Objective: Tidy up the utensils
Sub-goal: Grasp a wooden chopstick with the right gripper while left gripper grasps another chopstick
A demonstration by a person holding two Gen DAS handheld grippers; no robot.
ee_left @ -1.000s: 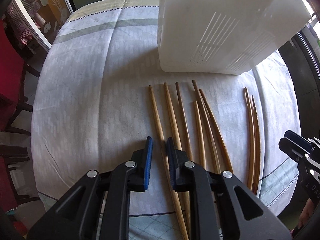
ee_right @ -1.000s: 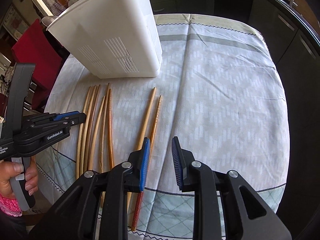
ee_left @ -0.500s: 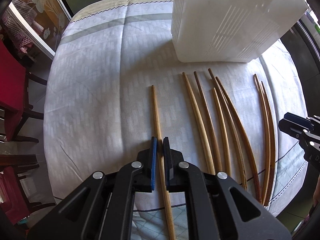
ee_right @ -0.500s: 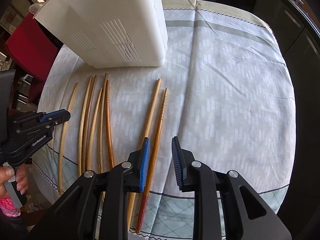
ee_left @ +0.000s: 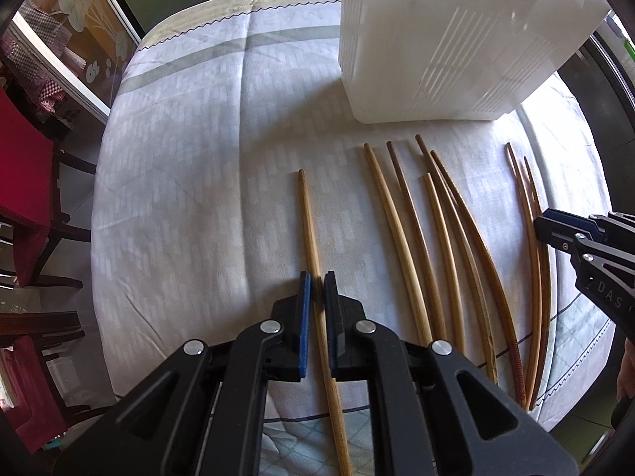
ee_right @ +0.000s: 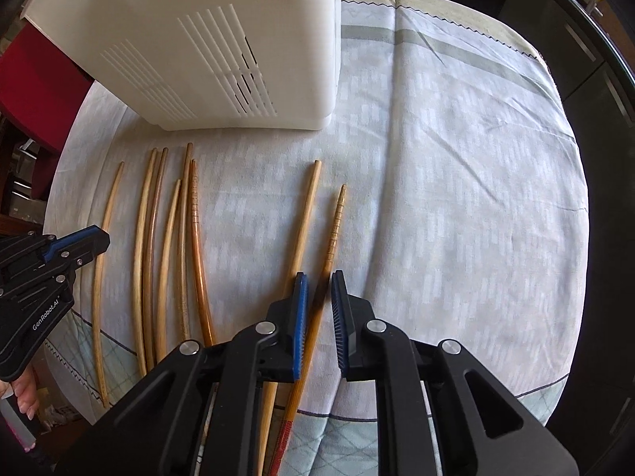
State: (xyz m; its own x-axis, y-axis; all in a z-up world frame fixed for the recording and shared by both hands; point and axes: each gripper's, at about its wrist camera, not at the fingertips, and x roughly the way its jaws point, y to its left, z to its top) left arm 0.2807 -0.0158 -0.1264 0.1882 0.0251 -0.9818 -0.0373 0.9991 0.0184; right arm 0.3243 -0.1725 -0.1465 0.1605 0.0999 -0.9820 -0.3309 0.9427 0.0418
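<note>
Left gripper (ee_left: 317,289) fingers are pinching a pale chopstick (ee_left: 308,222) lying apart from the others on the bench (ee_left: 178,182). Right gripper (ee_right: 319,289) fingers are closing around a ridged red-ended chopstick (ee_right: 335,222), not yet pressing. Other chopsticks (ee_left: 436,238) are lying before the white utensil holder (ee_left: 444,39).

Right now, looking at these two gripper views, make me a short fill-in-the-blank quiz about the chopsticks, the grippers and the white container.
1. The left gripper is shut on a single ____.
2. The white container stands on the ____-covered table.
3. The right gripper's jaws are closing around the chopstick with the ____ end.
4. The pads on both grippers are ____ in colour.

Missing words: chopstick; cloth; red; blue
</note>
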